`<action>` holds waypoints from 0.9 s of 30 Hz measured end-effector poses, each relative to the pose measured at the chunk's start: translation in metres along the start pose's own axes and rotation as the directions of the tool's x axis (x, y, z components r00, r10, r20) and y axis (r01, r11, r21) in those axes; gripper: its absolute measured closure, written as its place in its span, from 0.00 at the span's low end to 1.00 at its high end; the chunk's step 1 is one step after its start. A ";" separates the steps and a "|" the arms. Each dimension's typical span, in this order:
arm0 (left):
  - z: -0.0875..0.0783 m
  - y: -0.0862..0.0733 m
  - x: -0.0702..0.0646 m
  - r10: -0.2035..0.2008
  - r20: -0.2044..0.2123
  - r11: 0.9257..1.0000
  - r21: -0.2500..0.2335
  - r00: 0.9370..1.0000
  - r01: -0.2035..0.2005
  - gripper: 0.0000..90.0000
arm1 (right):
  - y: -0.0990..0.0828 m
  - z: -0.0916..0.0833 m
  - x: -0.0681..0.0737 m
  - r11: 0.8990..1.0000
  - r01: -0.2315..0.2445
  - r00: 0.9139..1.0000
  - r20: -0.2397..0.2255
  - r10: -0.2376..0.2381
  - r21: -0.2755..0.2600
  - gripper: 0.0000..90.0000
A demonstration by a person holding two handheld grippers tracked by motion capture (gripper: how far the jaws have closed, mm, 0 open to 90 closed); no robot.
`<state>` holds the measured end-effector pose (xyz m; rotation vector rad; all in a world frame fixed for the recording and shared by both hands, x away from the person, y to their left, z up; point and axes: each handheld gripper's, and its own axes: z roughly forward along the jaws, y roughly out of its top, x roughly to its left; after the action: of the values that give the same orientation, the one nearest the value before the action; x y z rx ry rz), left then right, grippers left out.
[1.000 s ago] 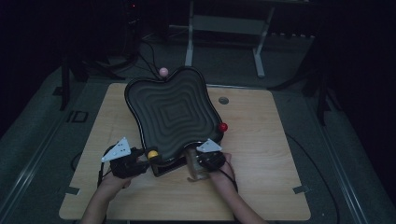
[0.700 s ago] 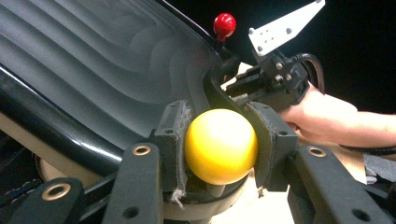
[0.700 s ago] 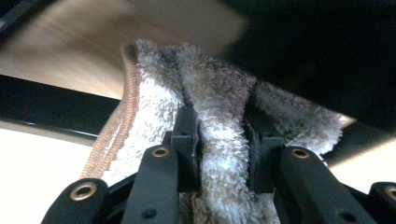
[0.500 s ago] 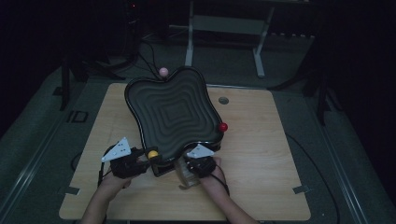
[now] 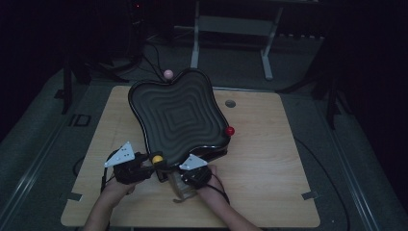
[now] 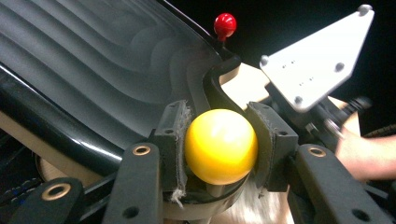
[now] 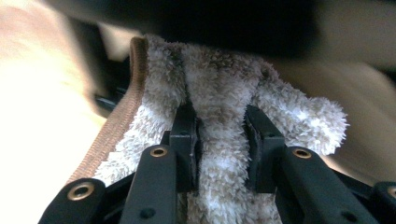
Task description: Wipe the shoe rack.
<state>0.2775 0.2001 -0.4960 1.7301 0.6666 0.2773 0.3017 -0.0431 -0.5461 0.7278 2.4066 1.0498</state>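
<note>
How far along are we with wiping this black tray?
Gripped: left gripper clamps the yellow knob, steadying the tilted black tray. In hand: right gripper pinches the fluffy cloth at the tray's near edge. Left: wiping; the ridged surface shows no visible change yet.

Dim room, grey floor (image 5: 365, 159) (cables), metal frame (image 5: 231, 26) behind

The yellow ball (image 6: 221, 146) is a smooth, glossy knob at the near corner of the black tray (image 5: 180, 115), a wavy-ribbed, lobed board sitting tilted on the table. The cloth (image 7: 219, 121) is fluffy, beige-white with a brown hem, bunched upright just beside the tray's near edge.
</note>
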 end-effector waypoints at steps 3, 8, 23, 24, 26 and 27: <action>0.000 0.000 0.000 -0.002 0.002 1.000 0.001 1.000 0.002 0.66 | -0.009 -0.005 -0.024 0.999 -0.029 0.997 0.066 0.028 0.013 0.76; 0.000 0.000 0.001 -0.005 0.006 1.000 -0.003 1.000 0.005 0.66 | -0.028 -0.017 -0.069 0.993 -0.113 0.977 0.183 0.106 0.025 0.76; 0.000 0.000 0.001 -0.008 0.007 1.000 -0.005 1.000 0.008 0.66 | -0.006 -0.002 -0.008 0.997 -0.078 0.997 0.018 0.078 -0.011 0.76; 0.000 0.000 0.001 -0.009 0.006 1.000 -0.005 1.000 0.009 0.66 | -0.002 0.001 0.002 0.997 -0.071 0.997 -0.012 0.071 -0.014 0.76; 0.000 0.000 0.000 -0.009 0.005 1.000 -0.005 1.000 0.009 0.66 | 0.006 0.005 0.020 0.999 -0.038 0.998 -0.052 0.037 -0.019 0.76; -0.001 0.000 0.001 -0.009 0.005 1.000 -0.006 1.000 0.009 0.66 | 0.008 0.006 0.028 1.000 -0.019 0.999 -0.044 0.018 -0.018 0.77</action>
<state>0.2778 0.2011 -0.4964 1.7211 0.6692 0.2677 0.2856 -0.0182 -0.5482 0.7292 2.4279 1.1048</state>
